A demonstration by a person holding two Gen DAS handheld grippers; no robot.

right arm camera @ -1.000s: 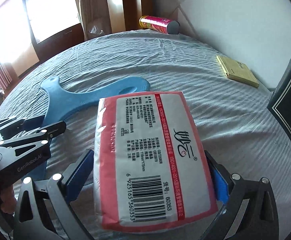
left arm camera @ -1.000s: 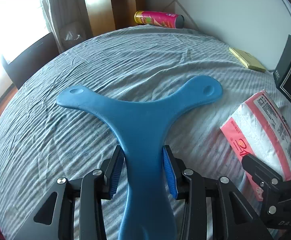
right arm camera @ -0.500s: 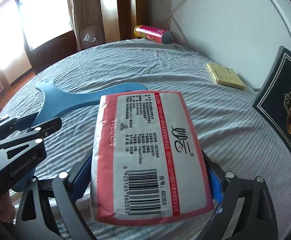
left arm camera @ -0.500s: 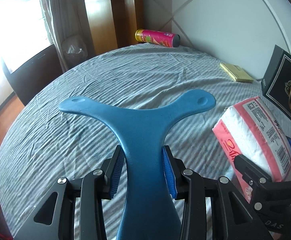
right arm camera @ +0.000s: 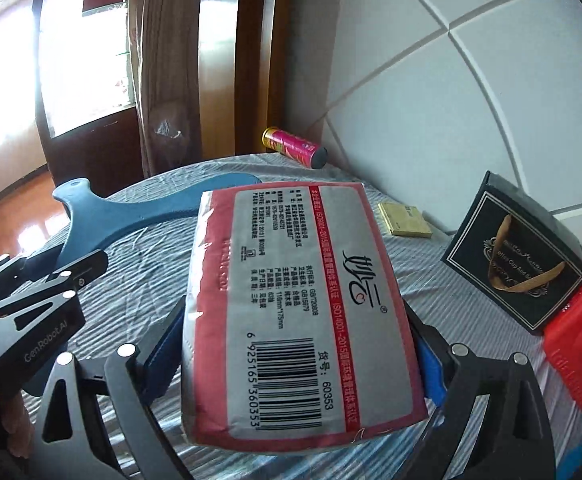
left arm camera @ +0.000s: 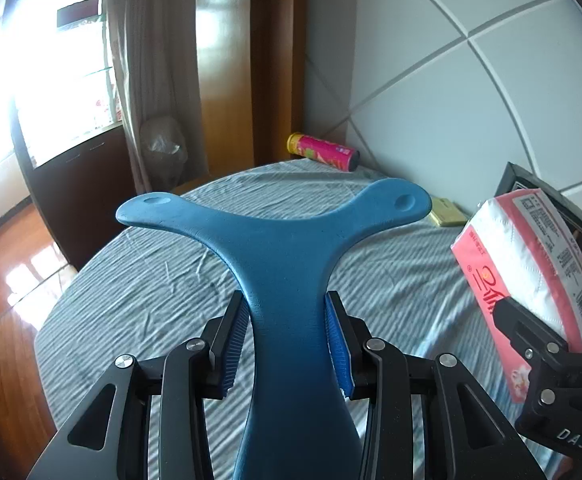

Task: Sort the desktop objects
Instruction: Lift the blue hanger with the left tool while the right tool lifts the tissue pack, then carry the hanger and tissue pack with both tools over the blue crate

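The bed (left arm camera: pixel 163 280), covered in a grey-and-white striped sheet, fills the lower half of both views and carries the loose items. A white padded headboard (left arm camera: pixel 451 92) with diagonal seams rises at the far right.

The blue flat three-armed foam boomerang (left arm camera: pixel 287 248) is off the sheet. Its stem runs between the blue ribbed pads of the left tool (left arm camera: pixel 287 340), which is closed narrowly on it; both pads press the stem's sides. Its two other arms spread left and right toward the far side.

The pink-and-white plastic-wrapped tissue pack (right arm camera: pixel 295 304) is likewise clear of the sheet, label and barcode facing up. The right tool (right arm camera: pixel 295 356) grips it across its width, jaws set wide, a pad against each side. In the left wrist view this pack appears at the right, beside the boomerang.

A black gift box with gold ornament and a tan ribbon handle (right arm camera: pixel 515 256) stands at the right, leaning toward the headboard. Just to its near right is a red plastic object (right arm camera: pixel 579 340), touching or nearly touching the box; which cannot be told.

A pink-and-yellow cylindrical snack can (right arm camera: pixel 295 146) lies on its side at the far edge of the bed, near the headboard corner.

A small flat yellow pad (right arm camera: pixel 405 218) lies on the sheet between the can and the black box.
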